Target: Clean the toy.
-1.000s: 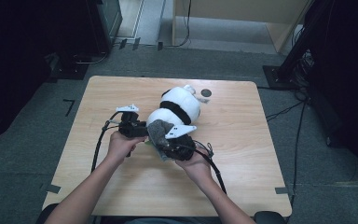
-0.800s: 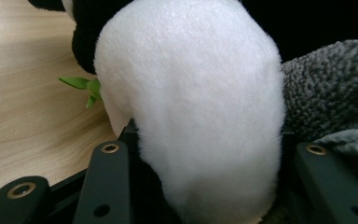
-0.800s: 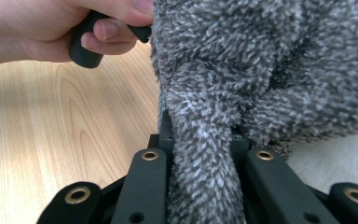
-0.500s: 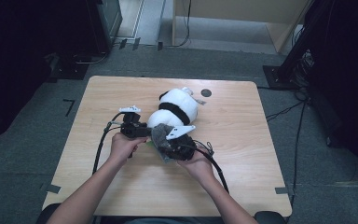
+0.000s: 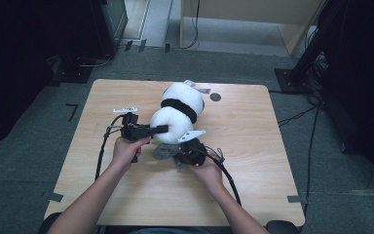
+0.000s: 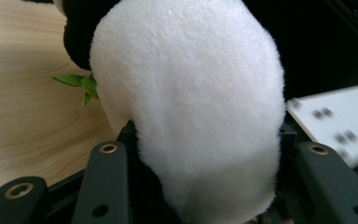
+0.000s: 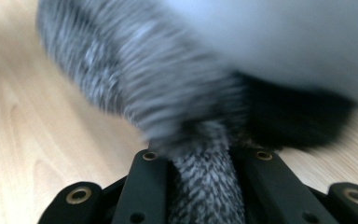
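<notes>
The white plush panda toy with a black band [image 5: 177, 114] lies on the light wooden table [image 5: 253, 146], its long axis running away from the person. The left gripper [image 5: 161, 129] comes in from the toy's left, jaws partly closed and pressing the white near end [image 6: 191, 116]. The right gripper [image 5: 179, 155], just nearer the person than that end, is clamped tight on the grey knitted fabric piece [image 7: 205, 186] under it. Any pull on the fabric runs along the toy's axis.
</notes>
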A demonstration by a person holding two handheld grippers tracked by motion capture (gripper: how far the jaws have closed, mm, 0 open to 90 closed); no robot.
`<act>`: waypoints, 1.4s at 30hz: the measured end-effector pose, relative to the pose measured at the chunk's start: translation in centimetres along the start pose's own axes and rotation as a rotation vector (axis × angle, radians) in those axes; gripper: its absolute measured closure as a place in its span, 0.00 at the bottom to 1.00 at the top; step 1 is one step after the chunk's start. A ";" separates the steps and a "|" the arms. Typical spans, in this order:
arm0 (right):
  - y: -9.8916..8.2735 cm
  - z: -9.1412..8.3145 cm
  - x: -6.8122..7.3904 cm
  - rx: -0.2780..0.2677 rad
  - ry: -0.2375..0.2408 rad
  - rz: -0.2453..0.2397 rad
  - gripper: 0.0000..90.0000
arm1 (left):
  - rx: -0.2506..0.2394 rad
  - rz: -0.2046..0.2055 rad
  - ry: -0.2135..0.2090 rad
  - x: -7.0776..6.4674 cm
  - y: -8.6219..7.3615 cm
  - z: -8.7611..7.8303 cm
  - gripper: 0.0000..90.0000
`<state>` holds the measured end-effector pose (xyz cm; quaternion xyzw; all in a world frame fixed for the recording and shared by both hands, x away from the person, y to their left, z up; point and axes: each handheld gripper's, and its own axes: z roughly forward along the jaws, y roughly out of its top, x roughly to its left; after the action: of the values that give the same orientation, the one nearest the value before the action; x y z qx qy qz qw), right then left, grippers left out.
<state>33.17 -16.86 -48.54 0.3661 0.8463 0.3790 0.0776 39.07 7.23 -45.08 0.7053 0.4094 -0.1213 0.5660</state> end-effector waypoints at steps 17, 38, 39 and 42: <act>-1.0 -4.5 -6.8 -0.127 -0.155 0.249 0.87 | 0.016 0.021 0.001 0.6 0.3 -1.2 0.55; 3.1 -7.2 -0.8 -0.263 -0.050 0.084 0.86 | 0.032 0.050 0.080 0.3 -0.4 0.1 0.54; 3.2 -7.0 -0.4 -0.257 -0.023 0.076 0.86 | 0.026 0.044 0.082 0.2 -0.5 0.1 0.54; 3.4 -6.2 1.0 -0.236 0.027 0.050 0.86 | 0.009 0.038 0.079 0.2 -0.4 0.0 0.54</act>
<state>31.87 -18.31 -41.66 0.3703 0.7874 0.4826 0.0994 38.91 7.27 -45.47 0.7197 0.4174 -0.0847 0.5483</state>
